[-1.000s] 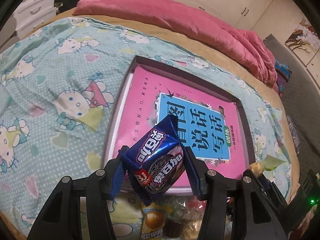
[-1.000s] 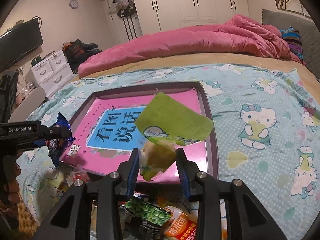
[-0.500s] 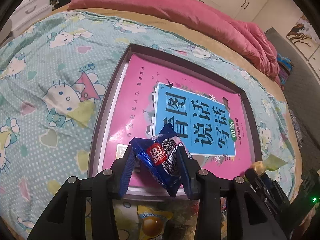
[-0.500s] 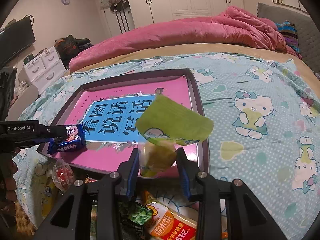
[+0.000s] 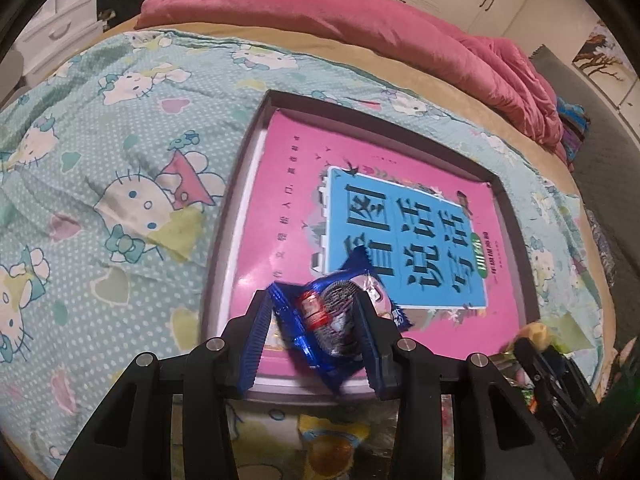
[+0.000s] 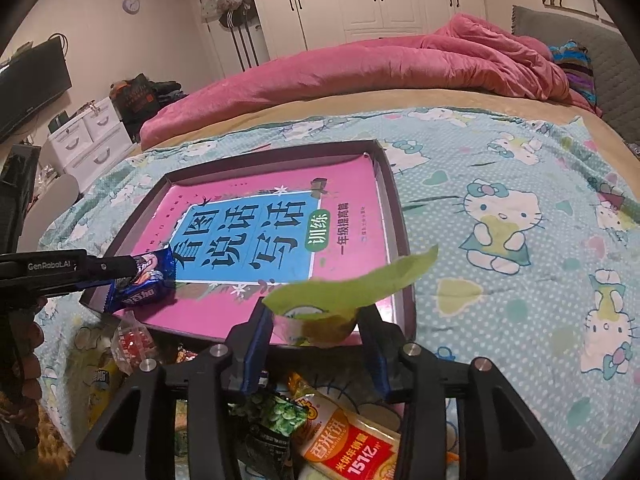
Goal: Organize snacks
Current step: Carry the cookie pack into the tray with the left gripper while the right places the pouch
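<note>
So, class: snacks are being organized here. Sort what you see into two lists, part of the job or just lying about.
Part of the job:
blue cookie packet
green snack packet
tray
loose snack pile

Lying about:
pink quilt
drawer unit
wall clock

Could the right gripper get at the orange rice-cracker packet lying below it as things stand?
Probably not yet: the right gripper, its jaws opening, has a green snack packet between them. The orange rice-cracker packet itself lies uncovered just beneath.
</note>
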Demonstrator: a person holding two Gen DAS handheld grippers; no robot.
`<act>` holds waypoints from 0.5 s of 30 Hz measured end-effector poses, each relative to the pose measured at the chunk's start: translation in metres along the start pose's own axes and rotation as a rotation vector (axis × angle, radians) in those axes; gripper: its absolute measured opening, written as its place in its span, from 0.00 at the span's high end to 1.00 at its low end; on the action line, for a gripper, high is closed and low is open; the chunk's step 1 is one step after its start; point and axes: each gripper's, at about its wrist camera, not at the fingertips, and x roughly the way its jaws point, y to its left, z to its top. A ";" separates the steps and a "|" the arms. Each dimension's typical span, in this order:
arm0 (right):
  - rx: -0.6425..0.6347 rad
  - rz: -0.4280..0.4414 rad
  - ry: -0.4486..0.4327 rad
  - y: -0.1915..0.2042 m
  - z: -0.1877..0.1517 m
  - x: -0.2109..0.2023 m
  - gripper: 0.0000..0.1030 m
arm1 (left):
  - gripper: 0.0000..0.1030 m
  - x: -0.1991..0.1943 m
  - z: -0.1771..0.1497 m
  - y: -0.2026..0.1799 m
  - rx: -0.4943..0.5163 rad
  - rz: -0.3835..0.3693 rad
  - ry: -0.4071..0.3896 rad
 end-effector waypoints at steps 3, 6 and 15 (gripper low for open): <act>0.002 -0.002 -0.004 -0.002 -0.001 -0.003 0.56 | 0.57 -0.001 0.001 0.003 -0.008 -0.004 -0.003; 0.009 -0.003 -0.010 -0.005 -0.002 -0.007 0.55 | 0.57 -0.003 0.001 0.005 -0.017 -0.017 -0.002; 0.027 -0.026 -0.042 -0.016 -0.001 -0.020 0.54 | 0.53 -0.012 -0.002 0.005 -0.025 -0.053 0.003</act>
